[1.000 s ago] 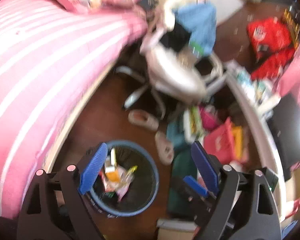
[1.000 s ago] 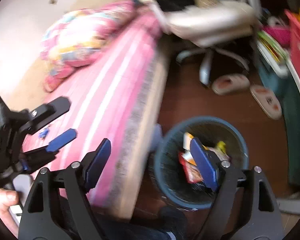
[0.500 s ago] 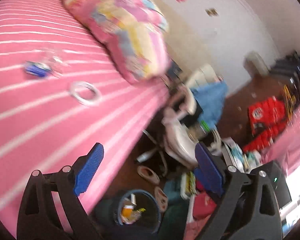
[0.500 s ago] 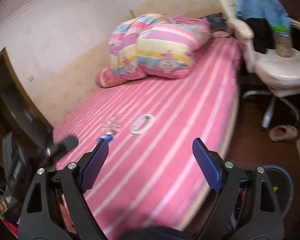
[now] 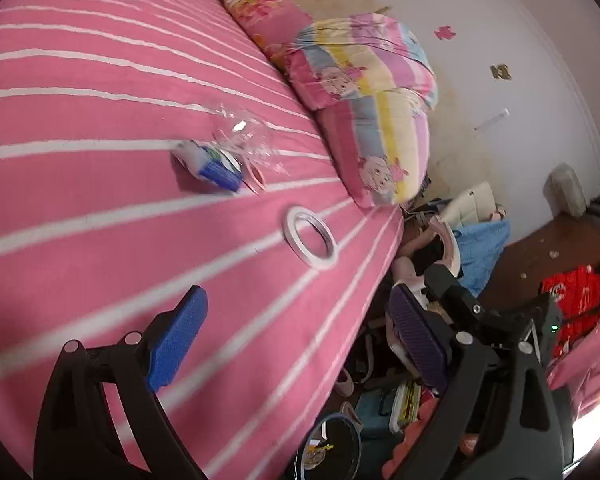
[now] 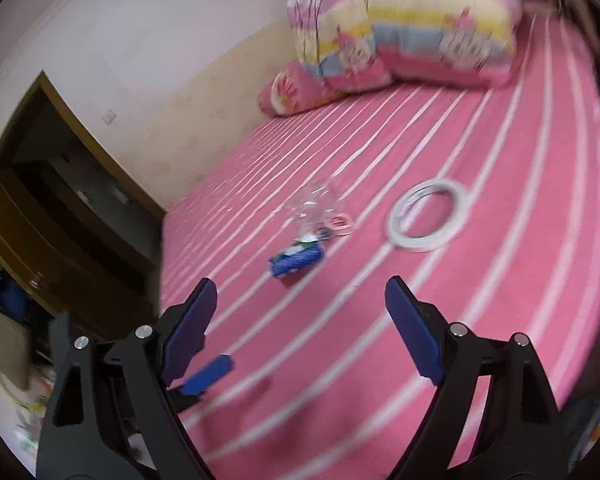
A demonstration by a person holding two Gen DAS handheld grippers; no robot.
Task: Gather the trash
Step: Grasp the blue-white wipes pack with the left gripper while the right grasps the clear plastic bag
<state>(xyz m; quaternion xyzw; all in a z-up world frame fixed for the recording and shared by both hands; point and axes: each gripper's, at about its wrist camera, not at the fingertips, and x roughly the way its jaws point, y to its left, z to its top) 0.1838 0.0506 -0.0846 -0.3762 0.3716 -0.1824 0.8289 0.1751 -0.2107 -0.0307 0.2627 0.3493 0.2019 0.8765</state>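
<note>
On the pink striped bed (image 5: pixel 100 184) lie a blue and white wrapper (image 5: pixel 214 166), crumpled clear plastic (image 5: pixel 244 136) and a white tape ring (image 5: pixel 311 238). My left gripper (image 5: pixel 296 320) is open above the bed's edge, nothing between its blue pads. In the right wrist view the blue wrapper (image 6: pixel 298 259), the clear plastic (image 6: pixel 316 206) and the tape ring (image 6: pixel 426 214) lie ahead of my open, empty right gripper (image 6: pixel 300 308). A trash bin (image 5: pixel 332 446) holding wrappers stands on the floor by the bed.
A folded striped quilt (image 5: pixel 372 92) and a pink pillow (image 5: pixel 268 12) sit at the bed's head. A chair with blue cloth (image 5: pixel 480 244), slippers, bags and red items (image 5: pixel 572 300) crowd the floor. A dark wooden cabinet (image 6: pixel 60 216) stands left of the bed.
Both grippers swung away from the trash bin up over the bed. The wrapper, plastic and tape ring now lie in front of them and look closer.
</note>
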